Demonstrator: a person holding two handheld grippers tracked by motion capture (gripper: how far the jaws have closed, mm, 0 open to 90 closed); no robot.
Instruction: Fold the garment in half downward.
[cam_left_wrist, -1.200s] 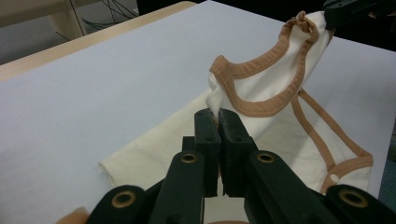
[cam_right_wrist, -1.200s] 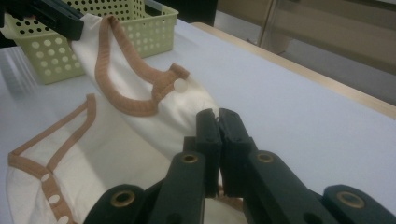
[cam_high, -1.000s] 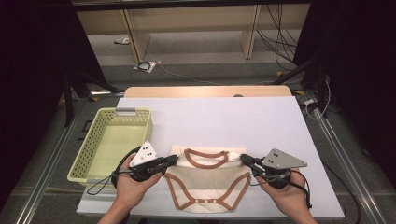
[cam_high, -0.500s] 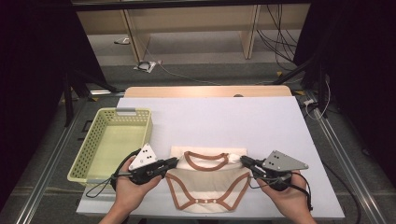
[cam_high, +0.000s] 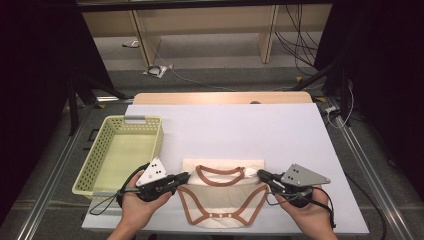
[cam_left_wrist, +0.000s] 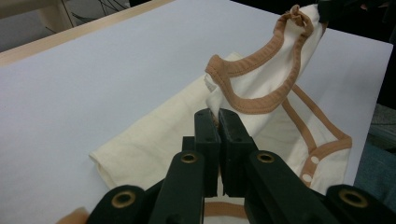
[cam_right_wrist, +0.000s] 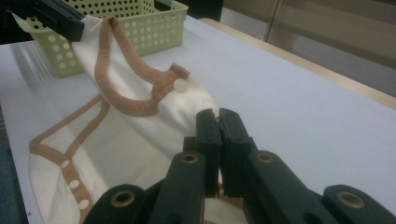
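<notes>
A person's left tongs (cam_high: 184, 176) and right tongs (cam_high: 261, 174) are each clamped shut on a shoulder of a cream baby bodysuit (cam_high: 220, 200), holding its top edge just off the white tabletop (cam_high: 240, 125) near the front edge. The step appears to be a fold; next, both shoulders likely need carrying together, evenly. The soft cotton has tan ribbed trim and snap buttons; a pale green perforated plastic basket (cam_high: 100, 150) stands to the left.
</notes>
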